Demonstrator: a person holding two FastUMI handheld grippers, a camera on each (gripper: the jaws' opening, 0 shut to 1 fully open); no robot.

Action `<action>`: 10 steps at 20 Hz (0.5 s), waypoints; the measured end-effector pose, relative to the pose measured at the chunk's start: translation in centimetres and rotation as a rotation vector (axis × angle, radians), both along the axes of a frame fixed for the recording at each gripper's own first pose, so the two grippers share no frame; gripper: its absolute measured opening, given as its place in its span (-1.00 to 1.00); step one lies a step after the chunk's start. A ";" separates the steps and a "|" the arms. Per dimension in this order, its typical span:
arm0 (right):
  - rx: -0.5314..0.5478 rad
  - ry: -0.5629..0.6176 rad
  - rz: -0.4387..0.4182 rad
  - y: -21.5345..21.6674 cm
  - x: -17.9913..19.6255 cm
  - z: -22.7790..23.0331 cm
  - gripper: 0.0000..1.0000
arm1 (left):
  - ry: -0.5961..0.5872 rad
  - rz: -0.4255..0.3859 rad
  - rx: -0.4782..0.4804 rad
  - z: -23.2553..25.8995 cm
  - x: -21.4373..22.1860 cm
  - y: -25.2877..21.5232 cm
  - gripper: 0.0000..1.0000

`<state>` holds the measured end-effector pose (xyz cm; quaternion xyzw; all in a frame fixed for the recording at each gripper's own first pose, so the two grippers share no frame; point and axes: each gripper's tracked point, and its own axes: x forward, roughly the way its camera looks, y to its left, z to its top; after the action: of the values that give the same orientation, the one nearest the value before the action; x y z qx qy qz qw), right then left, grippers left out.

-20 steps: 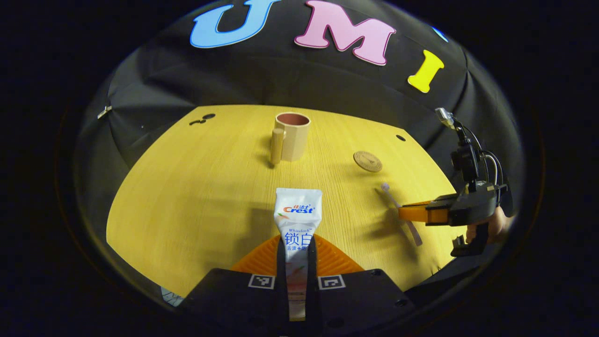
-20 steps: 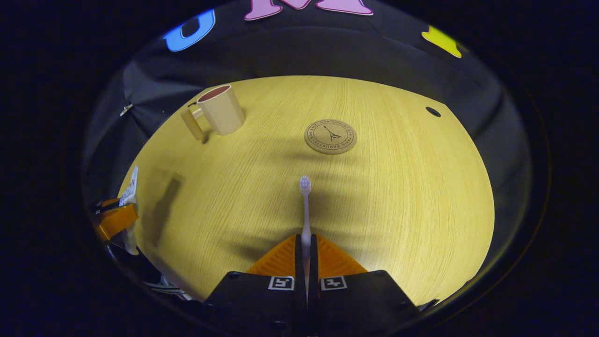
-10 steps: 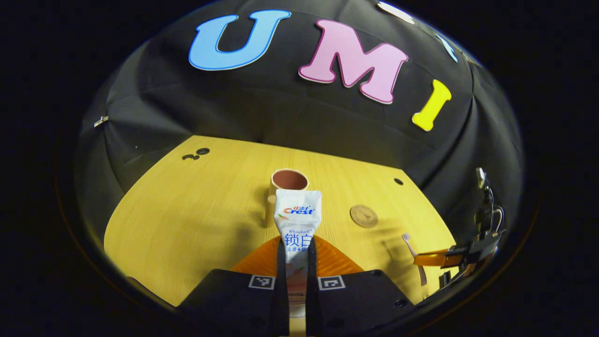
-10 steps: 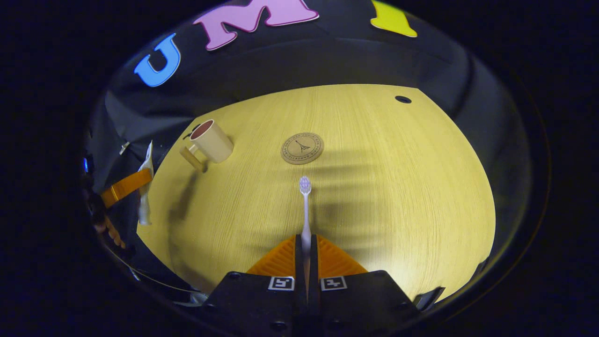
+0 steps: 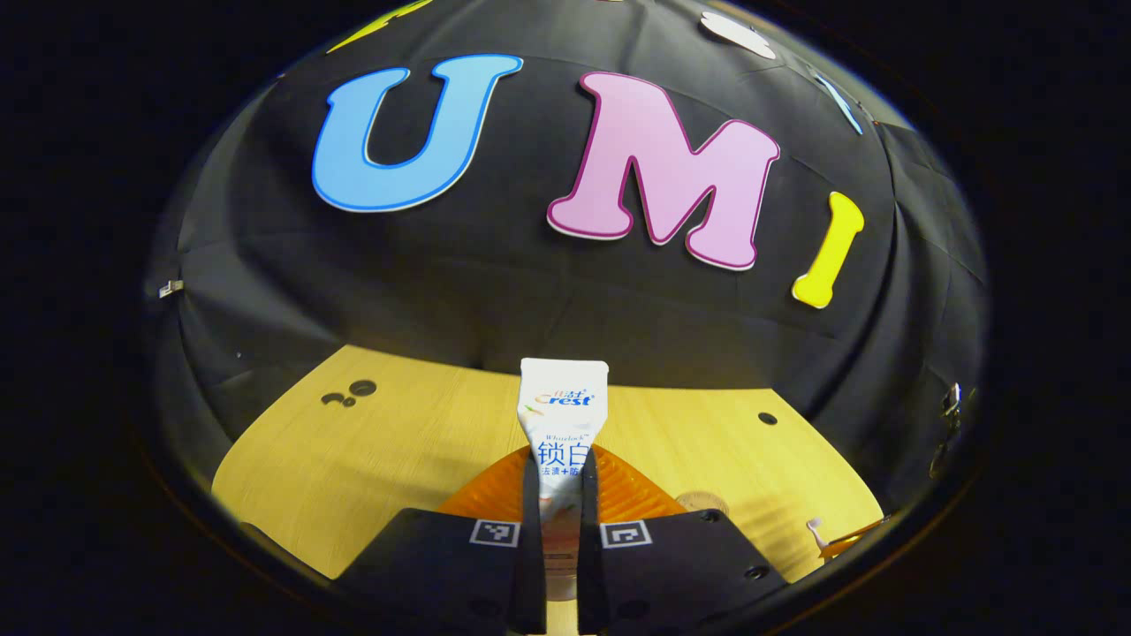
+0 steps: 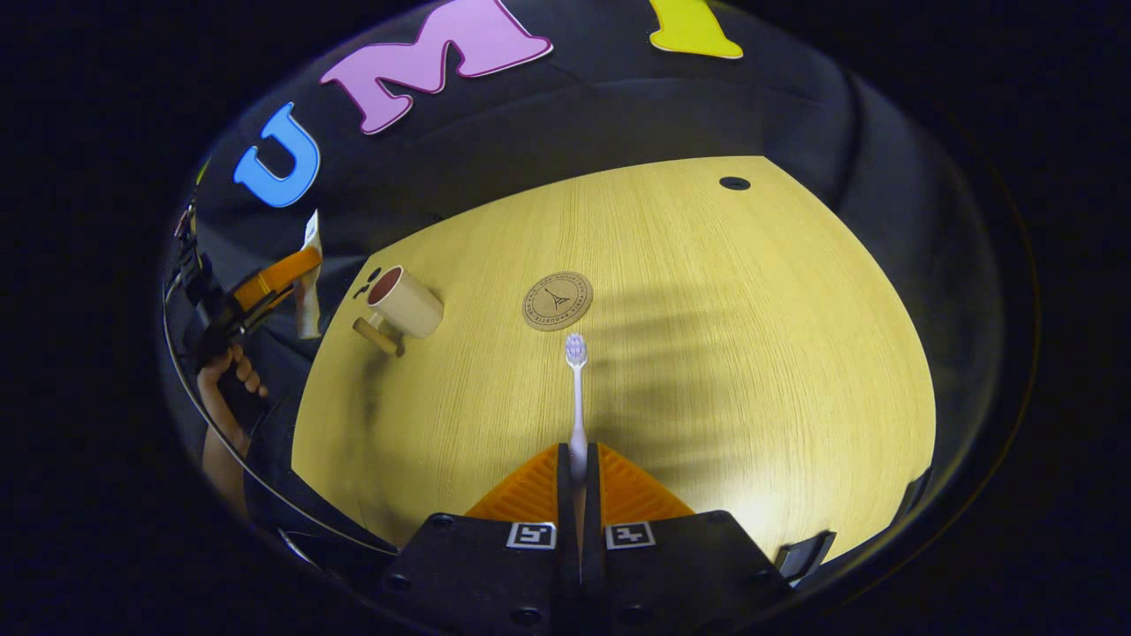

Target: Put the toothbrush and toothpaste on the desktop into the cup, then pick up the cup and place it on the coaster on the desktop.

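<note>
In the left gripper view, the left tool is clamped on the white flat-crimped toothpaste tube, which stands up from between its orange ribbed fingers at bottom centre, above the yellow wood-grain worktop. At the lower right edge, a small white tip beside something orange may be the toothbrush, too blurred to be sure.

In the right gripper view, the right tool is pinched tight on the slim white toothbrush, bristle head pointing up-frame, just below the round brown cork coaster. The beige handled cup sits at centre-left. At the far left, a hand holds the left tool with the toothpaste tube raised beside the cup.
</note>
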<state>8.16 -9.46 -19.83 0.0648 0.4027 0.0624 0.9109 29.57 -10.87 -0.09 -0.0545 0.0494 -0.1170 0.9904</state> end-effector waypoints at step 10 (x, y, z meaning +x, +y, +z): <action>-0.015 0.066 0.008 -1.8 0.1 -0.9 -0.89 | -0.076 0.116 -0.123 -1.2 9.7 0.8 -0.53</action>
<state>8.22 -11.26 -20.74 0.0583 0.4331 0.0609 0.8974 39.30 -10.05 -1.29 -0.1134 0.0011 -0.0642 0.9915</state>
